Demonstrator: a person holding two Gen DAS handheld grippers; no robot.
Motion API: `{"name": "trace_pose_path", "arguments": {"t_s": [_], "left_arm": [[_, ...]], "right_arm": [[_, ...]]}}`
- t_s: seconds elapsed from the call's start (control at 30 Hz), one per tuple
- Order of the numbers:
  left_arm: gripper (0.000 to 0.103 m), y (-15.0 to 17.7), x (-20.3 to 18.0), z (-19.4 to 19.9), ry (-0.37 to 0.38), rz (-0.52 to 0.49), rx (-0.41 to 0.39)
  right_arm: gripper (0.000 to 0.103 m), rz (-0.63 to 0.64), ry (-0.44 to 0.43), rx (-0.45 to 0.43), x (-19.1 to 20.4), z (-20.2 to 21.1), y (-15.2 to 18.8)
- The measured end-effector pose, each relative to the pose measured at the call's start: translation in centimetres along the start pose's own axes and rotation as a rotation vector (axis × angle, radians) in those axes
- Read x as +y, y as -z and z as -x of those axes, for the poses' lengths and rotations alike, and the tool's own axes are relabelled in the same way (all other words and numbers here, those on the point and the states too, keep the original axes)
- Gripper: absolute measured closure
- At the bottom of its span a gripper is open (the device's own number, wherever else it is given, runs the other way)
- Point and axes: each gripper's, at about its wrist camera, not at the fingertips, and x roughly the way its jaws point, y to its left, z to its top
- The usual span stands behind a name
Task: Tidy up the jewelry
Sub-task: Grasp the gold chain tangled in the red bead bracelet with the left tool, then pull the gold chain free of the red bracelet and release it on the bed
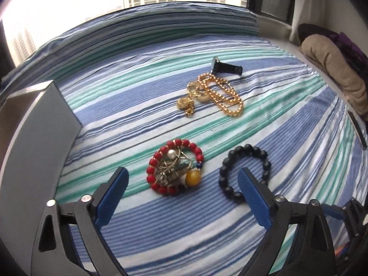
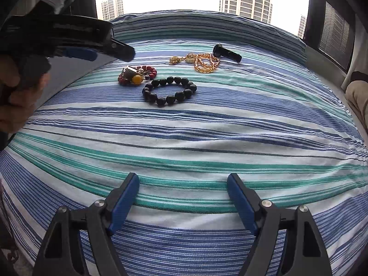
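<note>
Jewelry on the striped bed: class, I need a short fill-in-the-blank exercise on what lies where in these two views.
1. The small white pearl lies inside the ring of the ____ bead bracelet.
2. The black bead bracelet forms a closed ____.
3. The gold chain lies nearest the black ____.
4. Both the left gripper and the right gripper hold ____.

Missing words: red; ring; watch; nothing

Each black claw [image 2: 182, 195] carries blue textured pads [image 2: 125, 201], silver screws.
</note>
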Motion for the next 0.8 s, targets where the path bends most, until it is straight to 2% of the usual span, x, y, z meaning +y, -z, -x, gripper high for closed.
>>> {"name": "trace_pose_path", "arguments": {"t_s": [0.03, 0.17, 0.23, 0.3, 0.37, 0.4, 0.6, 0.8], "left_arm": [[0.026, 0.0, 0.0, -0.7, -0.002, -0.018, 0.008], [0.033, 0.2, 0.0, -1.8, 0.025, -0.050, 0.010], [0.056, 0.2, 0.0, -2.3, 0.046, -0.052, 0.024], [0.075, 0.3, 0.3, -2.6, 0.066, -0.037, 0.036], [0.082, 0.3, 0.7, -2.1, 0.075, -0.003, 0.021], [0.089, 0.4, 0.9, -1.9, 0.082, 0.016, 0.024], [0.090, 2.2, 1.4, 3.4, 0.109, 0.088, 0.000], [0.090, 8.1, 3.9, 8.1, 0.152, 0.256, 0.099]], "right_arm": [[0.022, 0.000, 0.000, 0.000, 0.0, 0.0, 0.0], [0.022, 0.000, 0.000, 0.000, 0.1, 0.0, 0.0], [0.022, -0.001, 0.001, 0.000, 0.1, 0.0, 0.0], [0.022, -0.001, 0.001, 0.000, 0.1, 0.0, 0.0], [0.022, -0.001, 0.001, 0.000, 0.1, 0.0, 0.0], [0.022, -0.001, 0.001, 0.000, 0.1, 0.0, 0.0], [0.022, -0.001, 0.001, 0.000, 0.1, 0.0, 0.0], [0.022, -0.002, 0.002, 0.000, 0.1, 0.0, 0.0]]}}
